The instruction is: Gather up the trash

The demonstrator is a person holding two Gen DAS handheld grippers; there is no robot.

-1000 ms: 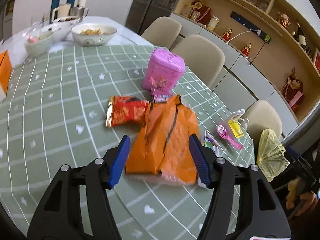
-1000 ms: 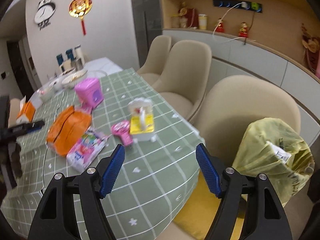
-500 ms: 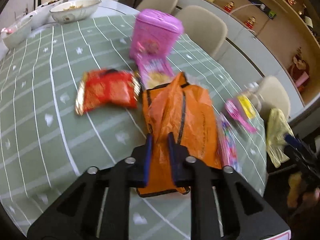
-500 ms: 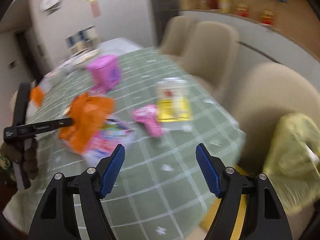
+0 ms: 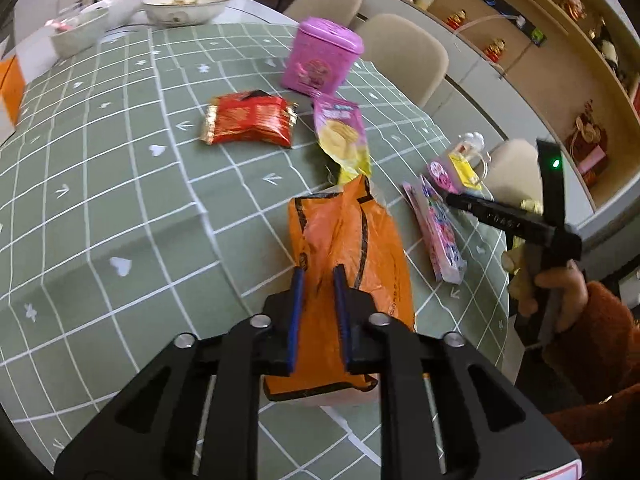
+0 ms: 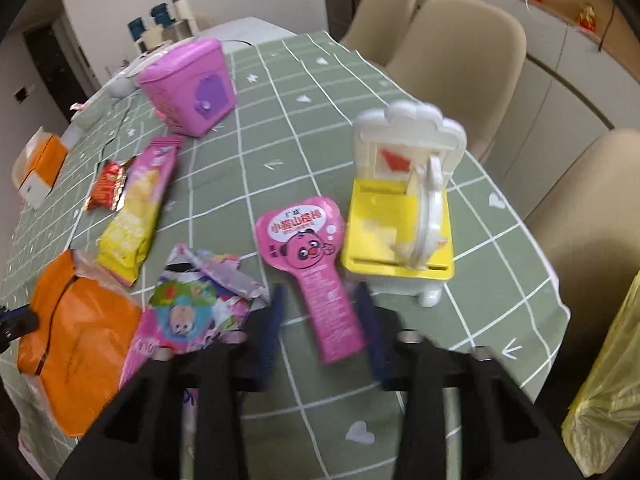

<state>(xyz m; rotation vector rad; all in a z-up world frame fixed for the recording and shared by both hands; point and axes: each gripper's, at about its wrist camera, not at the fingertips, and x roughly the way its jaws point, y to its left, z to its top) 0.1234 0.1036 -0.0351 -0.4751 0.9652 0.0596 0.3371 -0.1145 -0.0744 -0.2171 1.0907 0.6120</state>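
An orange plastic bag (image 5: 352,232) lies on the green checked tablecloth (image 5: 120,184). My left gripper (image 5: 319,278) has its near end bunched between its pads, and the jaws are opening slightly. The right wrist view shows the same bag (image 6: 76,332) at the left. My right gripper (image 6: 320,308) is low over a pink paddle-shaped packet (image 6: 304,232). Its blurred jaws are closing around the packet's narrow stem, with a gap still showing on the left side. Nearby lie a red snack packet (image 5: 250,124), a purple-and-yellow chip packet (image 5: 344,136) and a crumpled colourful wrapper (image 6: 192,308).
A pink tin (image 5: 320,60) stands behind the wrappers, and a white-and-yellow toy (image 6: 400,220) stands right of the pink packet. A yellow trash bag (image 6: 600,380) hangs off the table's right edge. Bowls (image 5: 188,6) sit at the far end. Beige chairs (image 5: 404,52) line the far side.
My left gripper closed on the orange bag and drew it toward me, uncovering the chip packet. My right gripper dropped to the table over the pink packet and its jaws narrowed.
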